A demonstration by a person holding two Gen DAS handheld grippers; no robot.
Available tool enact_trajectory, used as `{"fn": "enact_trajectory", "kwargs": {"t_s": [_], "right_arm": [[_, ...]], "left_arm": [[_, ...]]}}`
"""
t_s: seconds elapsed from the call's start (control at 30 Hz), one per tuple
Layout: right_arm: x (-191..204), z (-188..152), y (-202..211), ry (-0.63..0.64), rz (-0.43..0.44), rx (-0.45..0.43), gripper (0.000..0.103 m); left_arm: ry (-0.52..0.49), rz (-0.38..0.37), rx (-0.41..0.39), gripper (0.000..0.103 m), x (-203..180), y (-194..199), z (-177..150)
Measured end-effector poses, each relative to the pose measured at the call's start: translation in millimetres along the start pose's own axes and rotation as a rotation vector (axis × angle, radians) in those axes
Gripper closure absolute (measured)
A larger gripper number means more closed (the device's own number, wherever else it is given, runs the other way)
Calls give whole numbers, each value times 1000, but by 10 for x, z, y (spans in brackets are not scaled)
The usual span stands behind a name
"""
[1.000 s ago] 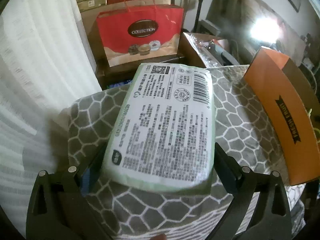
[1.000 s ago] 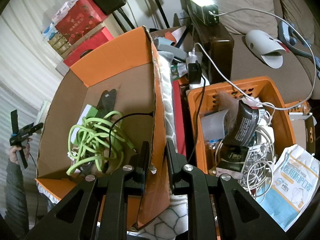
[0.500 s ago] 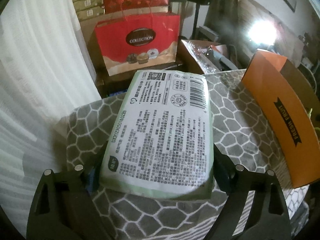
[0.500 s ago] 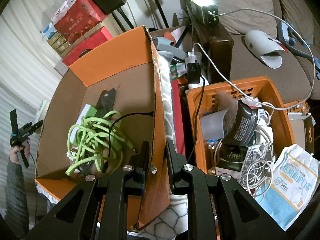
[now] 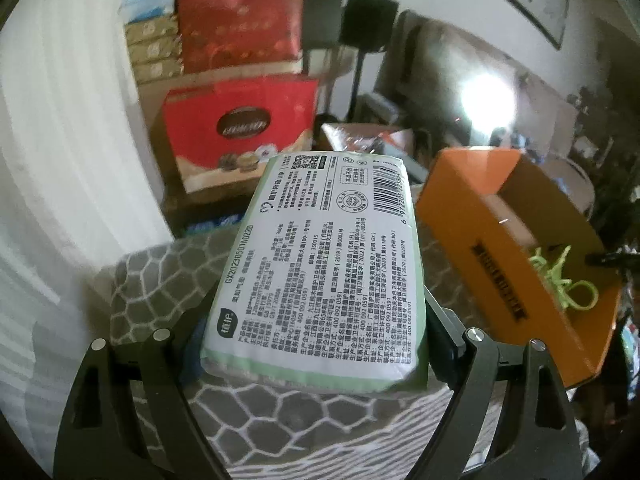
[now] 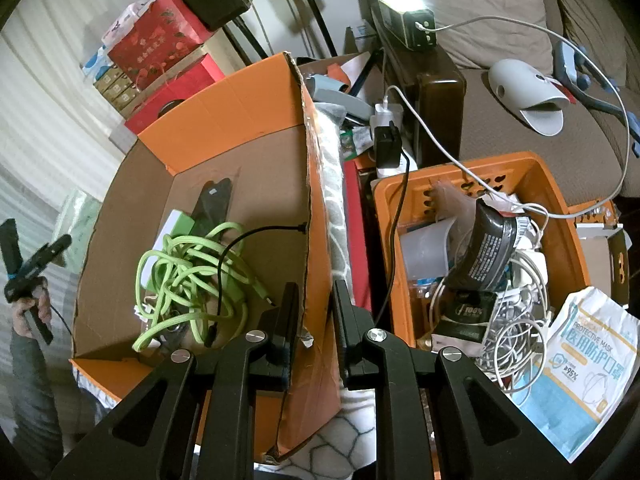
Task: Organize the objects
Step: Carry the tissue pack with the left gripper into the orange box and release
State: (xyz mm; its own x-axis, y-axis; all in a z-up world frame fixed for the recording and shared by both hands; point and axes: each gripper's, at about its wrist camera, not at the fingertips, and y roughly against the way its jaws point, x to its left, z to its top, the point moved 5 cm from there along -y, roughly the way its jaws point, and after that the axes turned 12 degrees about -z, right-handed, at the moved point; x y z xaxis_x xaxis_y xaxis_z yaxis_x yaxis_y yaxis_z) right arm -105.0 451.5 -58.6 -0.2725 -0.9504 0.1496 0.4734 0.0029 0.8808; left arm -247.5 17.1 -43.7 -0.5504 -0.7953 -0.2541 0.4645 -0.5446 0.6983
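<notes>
Left tongs (image 5: 316, 344) grip the tissue pack (image 5: 320, 264); carry it toward two o'clock over the orange box (image 5: 492, 248), which the right tongs (image 6: 316, 320) pinch by its wall

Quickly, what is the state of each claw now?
Left claw: jaws just closed in, now gripping the green tissue pack.
Right claw: closed on the orange cardboard box wall.

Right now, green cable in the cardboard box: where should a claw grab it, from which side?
Pinch the dense middle of the green cable, where loops overlap, coming straight down through the open top. The cardboard box walls block every side, and single outer loops would likely just pull loose.
</notes>
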Motion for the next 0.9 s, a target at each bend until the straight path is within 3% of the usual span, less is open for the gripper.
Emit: {"fn": "enact_trajectory", "kwargs": {"t_s": [0.47, 0.9], "right_arm": [[1, 2, 2, -3, 2, 1, 88], [0, 3, 1, -1, 1, 0, 88]], "left_arm": [[-78, -59, -60, 17, -679, 137, 393], [-132, -129, -51, 17, -1381, -140, 683]]}}
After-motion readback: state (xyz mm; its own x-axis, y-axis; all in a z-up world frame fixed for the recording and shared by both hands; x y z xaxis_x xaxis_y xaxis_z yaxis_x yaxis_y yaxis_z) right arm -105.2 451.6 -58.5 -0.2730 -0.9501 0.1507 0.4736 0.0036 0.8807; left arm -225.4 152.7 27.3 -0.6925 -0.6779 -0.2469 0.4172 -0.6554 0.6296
